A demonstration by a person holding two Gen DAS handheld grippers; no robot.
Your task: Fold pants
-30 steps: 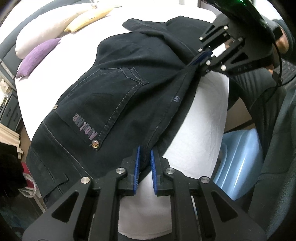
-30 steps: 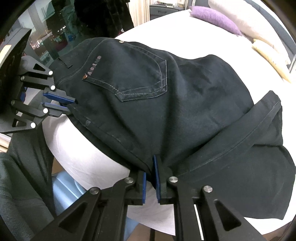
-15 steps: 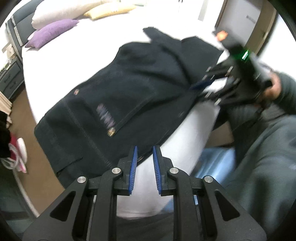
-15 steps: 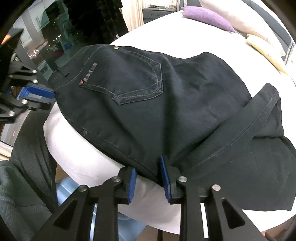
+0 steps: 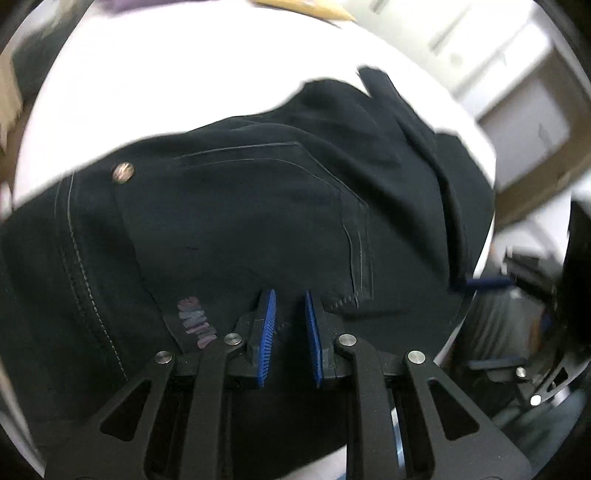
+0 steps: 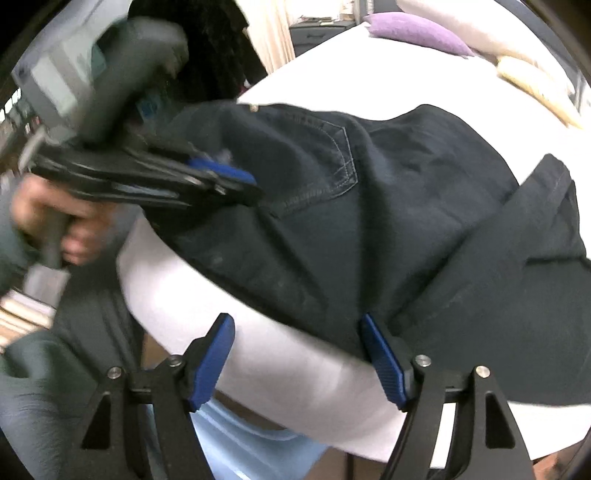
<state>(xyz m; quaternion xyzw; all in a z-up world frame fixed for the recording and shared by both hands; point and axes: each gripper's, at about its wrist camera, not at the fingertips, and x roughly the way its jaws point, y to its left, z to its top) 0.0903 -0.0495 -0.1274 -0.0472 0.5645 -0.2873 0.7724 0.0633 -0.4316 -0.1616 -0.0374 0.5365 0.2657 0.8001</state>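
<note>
Dark folded jeans [image 5: 236, 206] lie on the white bed, back pocket up, their near edge at the bed's rim; they also show in the right wrist view [image 6: 424, 221]. My left gripper [image 5: 290, 295] hovers low over the pocket area, its blue pads a small gap apart with nothing between them; it appears from the side in the right wrist view [image 6: 236, 177], over the waistband end. My right gripper [image 6: 299, 332] is wide open at the jeans' near edge, its right pad [image 6: 380, 354] against the cloth.
The white bed [image 6: 258, 354] curves away below the jeans. A purple pillow [image 6: 417, 31] and a yellow pillow [image 6: 532, 85] lie at the far end. A light blue bin [image 6: 251, 443] stands below the bed edge. Pale furniture [image 5: 517, 103] stands at right.
Both grippers let go of the jeans' edge. The right one opened wide. The left one swung in over the pocket area.
</note>
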